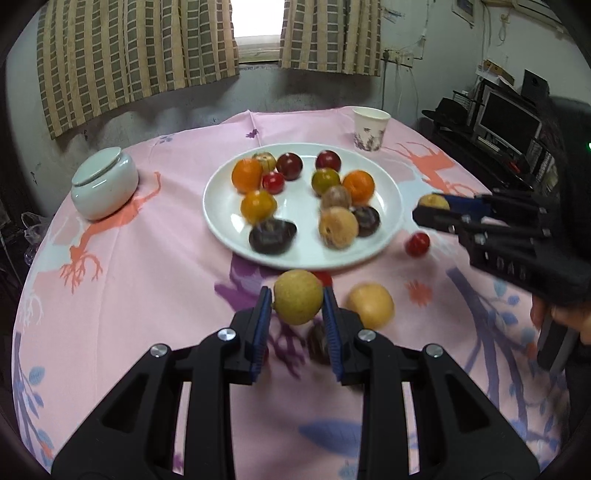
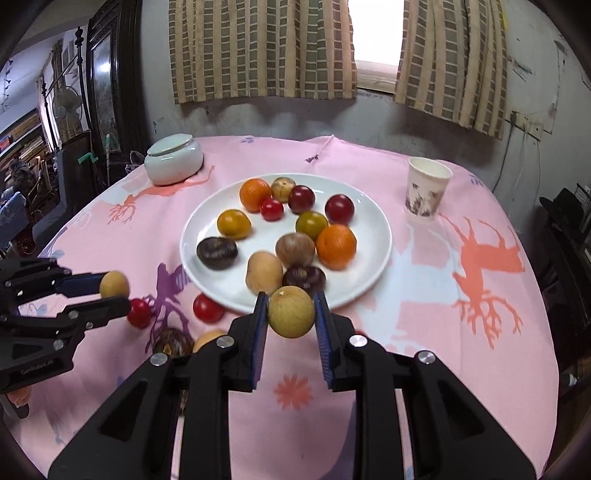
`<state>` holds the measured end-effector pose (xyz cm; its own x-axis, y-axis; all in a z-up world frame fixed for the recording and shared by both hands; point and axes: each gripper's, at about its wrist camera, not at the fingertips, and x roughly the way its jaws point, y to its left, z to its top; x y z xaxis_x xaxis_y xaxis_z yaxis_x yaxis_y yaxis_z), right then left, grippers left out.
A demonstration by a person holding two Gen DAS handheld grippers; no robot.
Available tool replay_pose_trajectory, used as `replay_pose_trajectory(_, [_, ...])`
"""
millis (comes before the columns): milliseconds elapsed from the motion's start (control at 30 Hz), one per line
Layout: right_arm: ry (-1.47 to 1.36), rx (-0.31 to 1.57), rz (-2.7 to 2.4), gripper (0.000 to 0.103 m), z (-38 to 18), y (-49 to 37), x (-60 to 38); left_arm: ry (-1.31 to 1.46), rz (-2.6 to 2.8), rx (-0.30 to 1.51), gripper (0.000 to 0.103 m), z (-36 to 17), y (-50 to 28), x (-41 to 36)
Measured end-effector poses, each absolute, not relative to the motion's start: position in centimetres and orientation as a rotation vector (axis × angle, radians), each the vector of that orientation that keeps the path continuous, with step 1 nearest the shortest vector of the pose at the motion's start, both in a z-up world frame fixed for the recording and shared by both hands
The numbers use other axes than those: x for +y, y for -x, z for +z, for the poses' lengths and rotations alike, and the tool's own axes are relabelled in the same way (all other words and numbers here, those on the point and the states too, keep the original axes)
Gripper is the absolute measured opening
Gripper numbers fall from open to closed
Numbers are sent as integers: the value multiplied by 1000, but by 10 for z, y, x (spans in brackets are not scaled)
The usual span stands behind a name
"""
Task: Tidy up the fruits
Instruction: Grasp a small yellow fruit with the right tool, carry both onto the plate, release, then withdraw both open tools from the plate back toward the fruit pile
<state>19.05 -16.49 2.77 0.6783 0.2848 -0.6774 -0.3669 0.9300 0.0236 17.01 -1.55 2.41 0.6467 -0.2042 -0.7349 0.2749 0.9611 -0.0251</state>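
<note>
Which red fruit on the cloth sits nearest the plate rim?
The red fruit touching the plate edge at its near-left rim; the other red one lies farther left.

Dim room; blown-out window backlights between curtains. Fisheye bends the edges, dark vignette corners. Motion blur softens fruit on plate.

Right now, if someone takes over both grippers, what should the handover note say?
Left gripper: shut on a yellow-brown fruit.
Right gripper: shut on a similar round fruit.
White plate: already holds about a dozen fruits.
Left on the cloth: red fruits, a yellow one and a dark one near the plate.
Likely next: set both held fruits on the plate, then collect the rest.
</note>
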Motion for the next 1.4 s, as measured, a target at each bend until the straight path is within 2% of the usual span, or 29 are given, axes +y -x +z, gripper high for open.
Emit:
replay_pose_trajectory(167, [137, 736, 376, 25, 21, -223, -151, -57, -216, 851, 28, 17, -233, -19])
replay_pose_trajectory(533, [157, 743, 358, 25, 2, -255, -139, -39, -170, 871, 28, 2, -283, -30])
replay_pose_trajectory(567, [159, 748, 353, 25, 0, -257, -138, -36, -164, 876, 31, 1, -287, -31])
replay_pose_trajectory(600, [162, 760, 350, 25, -3, -260, -136, -34, -158, 879, 38, 0, -290, -32])
replay_pose_trajectory(633, [156, 775, 342, 25, -6, -263, -136, -35, -139, 881, 63, 0, -291, -32])
replay_pose_trajectory(667, [145, 780, 334, 26, -7, -265, -137, -36, -118, 864, 73, 2, -289, -32])
replay_pose_trajectory(1000, [82, 762, 327, 31, 7, -243, -159, -22, -138, 830, 73, 21, -257, -27])
replay_pose_trajectory(1067, [65, 755, 322, 57, 12, -232, -166, -39, -139, 840, 76, 22, -246, -26])
replay_pose_trajectory(1400, [37, 760, 331, 58, 18, -166, -189, 5, -106, 844, 82, 24, -187, 8])
